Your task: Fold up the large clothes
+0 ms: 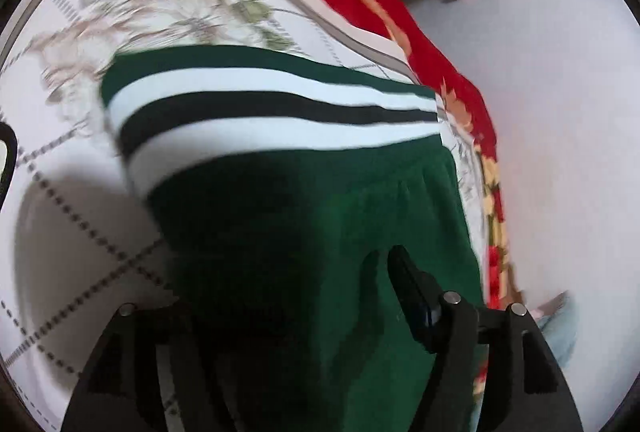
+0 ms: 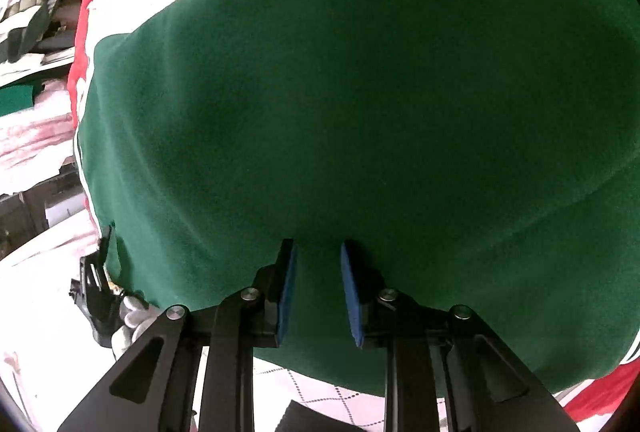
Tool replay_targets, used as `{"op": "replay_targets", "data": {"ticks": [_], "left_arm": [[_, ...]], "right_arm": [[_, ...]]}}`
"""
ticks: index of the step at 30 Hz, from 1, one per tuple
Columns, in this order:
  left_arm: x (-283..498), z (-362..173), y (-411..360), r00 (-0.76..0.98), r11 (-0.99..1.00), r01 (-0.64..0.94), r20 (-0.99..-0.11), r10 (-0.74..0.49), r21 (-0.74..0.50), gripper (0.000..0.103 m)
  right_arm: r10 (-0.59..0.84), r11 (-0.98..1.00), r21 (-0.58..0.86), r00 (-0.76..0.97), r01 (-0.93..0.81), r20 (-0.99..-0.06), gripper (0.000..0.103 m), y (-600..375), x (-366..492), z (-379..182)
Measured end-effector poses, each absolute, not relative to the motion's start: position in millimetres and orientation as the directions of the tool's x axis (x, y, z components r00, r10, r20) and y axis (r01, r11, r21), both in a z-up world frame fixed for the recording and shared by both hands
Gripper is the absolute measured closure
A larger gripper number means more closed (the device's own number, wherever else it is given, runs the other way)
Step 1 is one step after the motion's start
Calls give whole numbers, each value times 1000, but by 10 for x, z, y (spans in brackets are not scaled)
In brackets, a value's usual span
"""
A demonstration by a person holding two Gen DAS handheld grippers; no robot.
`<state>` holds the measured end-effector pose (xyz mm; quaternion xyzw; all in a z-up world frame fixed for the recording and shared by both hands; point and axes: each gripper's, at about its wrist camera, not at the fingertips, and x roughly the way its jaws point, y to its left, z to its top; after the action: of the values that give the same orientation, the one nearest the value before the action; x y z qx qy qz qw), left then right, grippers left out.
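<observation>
A: What was hidden?
B: Green cloth covered the left gripper (image 1: 340, 296); only one finger showed, so its grip could not be told.
A: And the right gripper (image 2: 318, 252)?
B: Jaws slightly parted, blue pads (image 2: 288, 292) against soft fleece, nothing pinched.
A: The garment?
B: The green sweatshirt (image 2: 360, 92), striped ribbed hem (image 1: 260, 112), lay on the quilted floral bedspread (image 1: 160, 4).

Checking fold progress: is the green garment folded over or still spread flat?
Cannot tell. The green garment fills both views; its striped band shows, but no fold line.
</observation>
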<state>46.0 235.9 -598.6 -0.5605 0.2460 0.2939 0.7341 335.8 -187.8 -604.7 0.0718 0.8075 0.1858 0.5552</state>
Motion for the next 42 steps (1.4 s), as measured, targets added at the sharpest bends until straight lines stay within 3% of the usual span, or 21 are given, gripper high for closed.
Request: {"op": "replay_targets", "data": {"ticks": [2,3,4,10,16,20,22,24,28,32,35,40,41,42], "left_arm": [[599,-5924,2296,681,258,-729,-710,179,-634,39],[667,-5870,2265,666,290,-740,-721,192,-607,59],[722,-5807,2248,636,313,-763,-741,213,-565,89],[764,-5250,2349,614,410,-775,-727,307,-482,91],[624,-4584,2548,607,520,-771,-674,422,-369,91],[721,-4279,2375,625,635,-727,-637,451,-263,91],[769,-4207,2222,642,683,-694,-624,445,-228,91],[859,-4109,1969,669,744,-642,-610,425,-186,91],[1031,-3976,1273,738,873,-478,-584,339,-97,92],[1146,-4029,398,784,974,-226,-593,186,7,93],[1138,-4267,-316,780,996,-9,-622,65,94,93],[1106,-4826,-1015,685,971,210,-726,-61,117,93],[1094,-4968,-1105,665,963,234,-744,-58,134,93],[1083,-5050,-1157,658,957,244,-752,-42,160,93]], "right_arm": [[321,909,397,-389,-129,-863,78,-1970,3365,-6056],[323,907,401,-393,-132,-861,78,-1974,3372,-6071],[325,905,403,-394,-135,-860,78,-2045,3325,-6077],[359,887,444,-414,-126,-837,78,-1677,3337,-6034],[282,937,316,-213,-150,-936,78,-2152,3365,-5499],[172,969,208,-239,-132,-956,78,-2530,3293,-5704],[188,965,223,-222,-141,-957,78,-2592,3196,-5763],[208,960,242,-220,-142,-953,77,-2621,3129,-5834],[375,924,382,-227,15,-899,77,-2801,3138,-6025],[499,867,484,-242,119,-832,77,-3022,3227,-6187],[553,833,533,-242,145,-798,78,-3133,3211,-6244],[610,792,582,-240,183,-755,81,-3472,3368,-6338],[614,789,586,-242,184,-751,83,-3484,3328,-6377],[605,796,576,-248,186,-756,94,-3520,3312,-6420]]}}
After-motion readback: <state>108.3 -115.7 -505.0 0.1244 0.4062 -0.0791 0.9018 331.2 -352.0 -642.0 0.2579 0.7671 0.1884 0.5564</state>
